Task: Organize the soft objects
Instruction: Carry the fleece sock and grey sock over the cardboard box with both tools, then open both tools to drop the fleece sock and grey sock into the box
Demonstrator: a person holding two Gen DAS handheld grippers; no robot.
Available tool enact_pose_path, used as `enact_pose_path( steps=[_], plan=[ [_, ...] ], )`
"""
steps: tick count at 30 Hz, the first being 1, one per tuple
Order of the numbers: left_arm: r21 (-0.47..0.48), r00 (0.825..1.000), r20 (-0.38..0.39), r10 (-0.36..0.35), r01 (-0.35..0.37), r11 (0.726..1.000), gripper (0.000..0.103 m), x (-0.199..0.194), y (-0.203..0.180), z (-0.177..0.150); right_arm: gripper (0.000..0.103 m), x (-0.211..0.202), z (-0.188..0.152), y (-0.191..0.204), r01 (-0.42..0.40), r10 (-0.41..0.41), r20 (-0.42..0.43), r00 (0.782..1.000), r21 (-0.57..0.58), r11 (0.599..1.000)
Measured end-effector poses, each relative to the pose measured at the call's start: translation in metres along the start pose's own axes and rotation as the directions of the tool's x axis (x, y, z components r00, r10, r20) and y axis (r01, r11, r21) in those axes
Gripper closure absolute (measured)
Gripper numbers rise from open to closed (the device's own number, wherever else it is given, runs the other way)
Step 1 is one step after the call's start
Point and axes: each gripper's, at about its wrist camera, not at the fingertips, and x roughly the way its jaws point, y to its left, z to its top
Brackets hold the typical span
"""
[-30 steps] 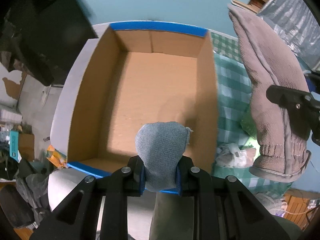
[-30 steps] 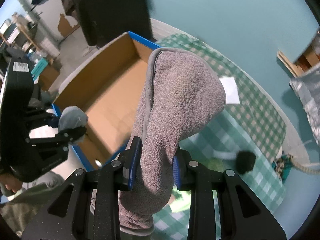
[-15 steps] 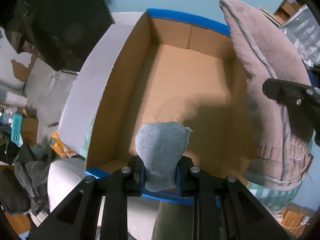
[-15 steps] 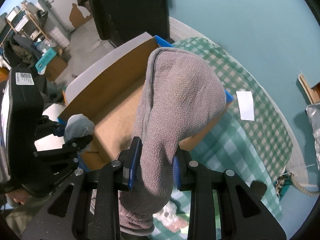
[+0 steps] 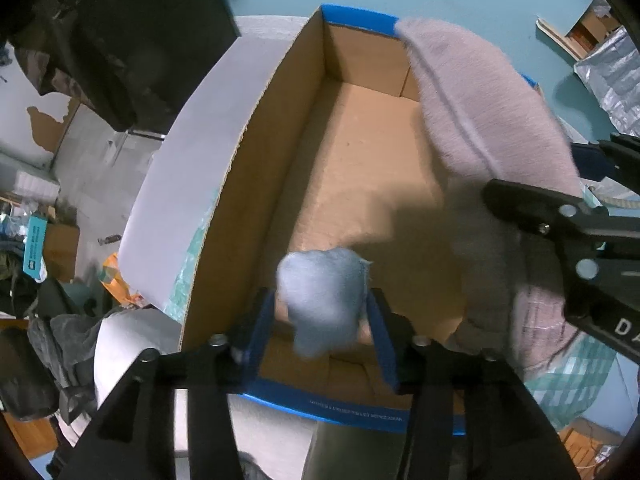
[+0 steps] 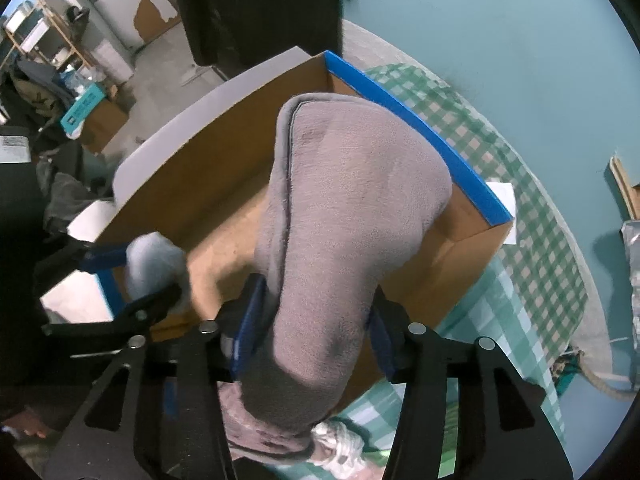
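An open cardboard box with blue-taped rims sits below both grippers; its bare floor shows. My left gripper has its jaws spread, and a small grey-blue sock hangs loose between them over the box's near end. My right gripper has its jaws parted around a mauve fleece sock that droops over the box's right side. In the left wrist view the mauve sock hangs at the right. In the right wrist view the grey-blue sock and the box show at the left.
A green checked cloth covers the table right of the box, with a white paper slip on it. Crumpled pale fabric lies under the right gripper. A dark cabinet and floor clutter stand left.
Both grippers moved further over the box. The left jaws have opened wide off the grey-blue sock. The right jaws have also parted around the mauve sock.
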Motion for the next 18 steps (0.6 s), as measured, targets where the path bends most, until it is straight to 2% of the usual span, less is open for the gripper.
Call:
enact_pose_path(
  steps=[4,6,18],
  plan=[
    [0.002,1.0,0.019,0.002,-0.002,1.0,0.043,-0.007,-0.002,-0.003,0.043,-0.005,-0.001,-0.004,-0.008,0.008,0.018,1.0,0.016,1.0],
    [0.006,1.0,0.022,0.0,0.0,1.0,0.043,-0.009,-0.003,-0.003,0.037,-0.008,0.0,-0.007,-0.01,0.009,0.028,1.0,0.025,1.0],
    [0.022,0.997,0.054,-0.046,0.045,0.999,0.041,-0.027,-0.017,-0.001,0.037,-0.031,-0.013,-0.031,-0.01,0.005,0.061,0.998,0.074,0.997]
  ],
)
